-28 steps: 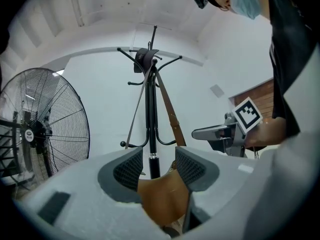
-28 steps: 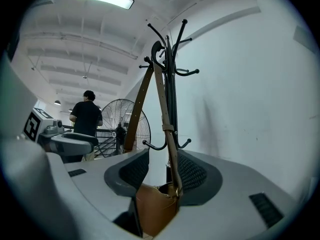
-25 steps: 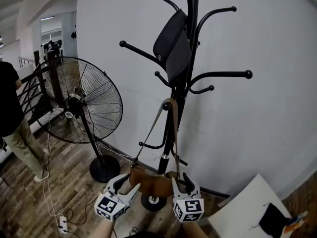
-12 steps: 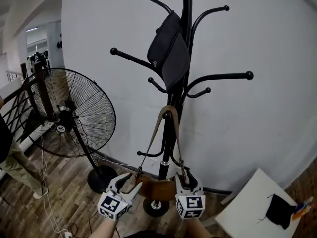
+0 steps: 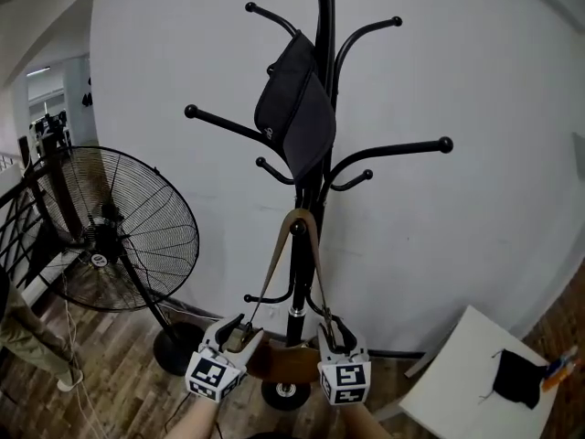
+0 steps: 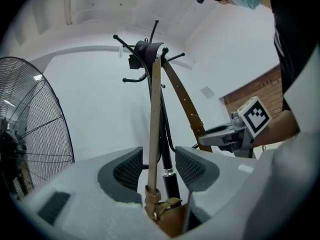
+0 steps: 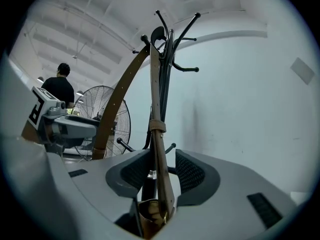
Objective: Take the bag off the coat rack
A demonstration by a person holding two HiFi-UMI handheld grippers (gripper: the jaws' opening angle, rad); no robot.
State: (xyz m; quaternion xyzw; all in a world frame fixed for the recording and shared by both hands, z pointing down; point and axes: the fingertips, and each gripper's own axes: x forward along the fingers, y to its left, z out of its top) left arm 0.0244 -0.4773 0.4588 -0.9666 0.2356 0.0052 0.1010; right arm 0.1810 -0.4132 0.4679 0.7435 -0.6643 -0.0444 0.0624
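Observation:
A brown leather bag point(image 5: 288, 362) hangs low on the black coat rack point(image 5: 311, 181). Its tan strap point(image 5: 279, 254) loops over a hook point(image 5: 295, 228). My left gripper point(image 5: 236, 335) is at the bag's left end. There the strap point(image 6: 155, 109) runs up between its open jaws point(image 6: 159, 159), and the pads stand clear of it. My right gripper point(image 5: 335, 335) is at the bag's right end with its jaws closing. The strap point(image 7: 156, 109) passes between them point(image 7: 162, 164) without being pressed. A dark bag point(image 5: 294, 108) hangs higher on the rack.
A standing fan point(image 5: 123, 236) is to the left of the rack, its round base point(image 5: 178, 347) on the wood floor. A white board point(image 5: 457, 387) with a black item point(image 5: 515, 378) lies at lower right. A white wall is behind. A person point(image 7: 59, 86) stands far left.
Both grippers have edged in and slightly up around the brown bag's two ends. The head view has tilted, so the rack's top has come further into view.

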